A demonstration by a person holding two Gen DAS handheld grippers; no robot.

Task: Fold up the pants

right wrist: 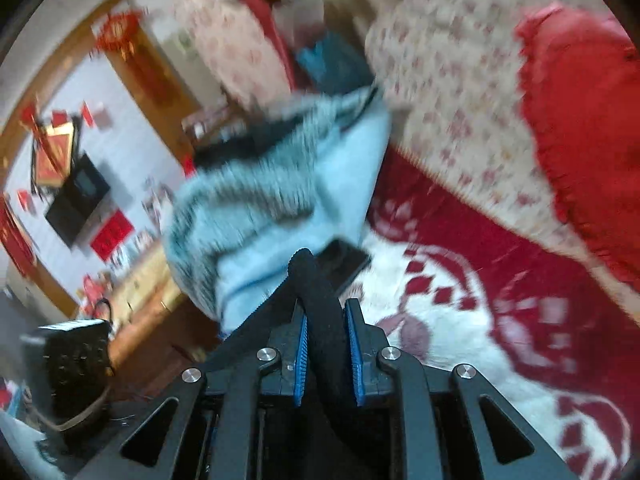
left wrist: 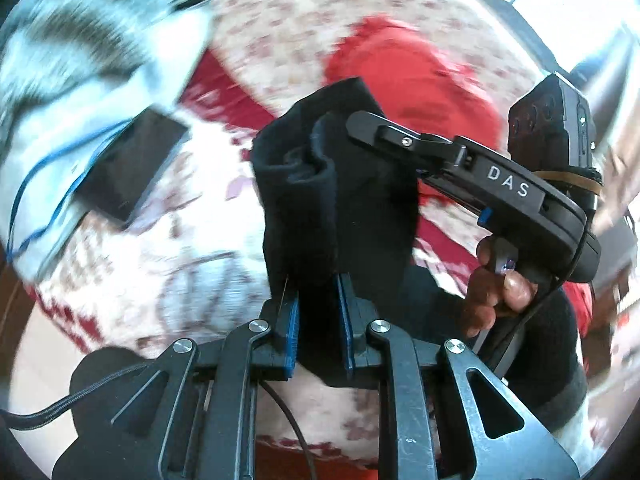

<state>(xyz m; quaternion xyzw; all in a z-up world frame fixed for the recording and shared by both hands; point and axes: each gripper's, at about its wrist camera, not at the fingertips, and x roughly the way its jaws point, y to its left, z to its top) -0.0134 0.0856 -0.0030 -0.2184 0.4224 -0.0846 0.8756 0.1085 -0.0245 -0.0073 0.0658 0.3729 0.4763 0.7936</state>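
Observation:
The dark navy pants [left wrist: 332, 208] hang bunched in the air over the sofa. In the left wrist view my left gripper [left wrist: 318, 312] is shut on their lower part, with the cloth pressed between the blue pads [left wrist: 294, 328]. My right gripper [left wrist: 354, 132], marked DAS and held by a hand [left wrist: 496, 288], pinches the upper fold of the same cloth from the right. In the right wrist view the right gripper [right wrist: 326, 328] has a thick roll of the black pants [right wrist: 316, 292] clamped between its blue pads [right wrist: 356, 356].
A red and white patterned blanket [right wrist: 460, 320] covers the sofa seat, with a floral backrest [right wrist: 452, 80] and a red cushion [right wrist: 580, 128] behind. A light blue striped garment [right wrist: 280, 200] lies at the left with a black tablet [left wrist: 132, 168] and a blue cable on it. A black bag [right wrist: 76, 364] stands on the floor.

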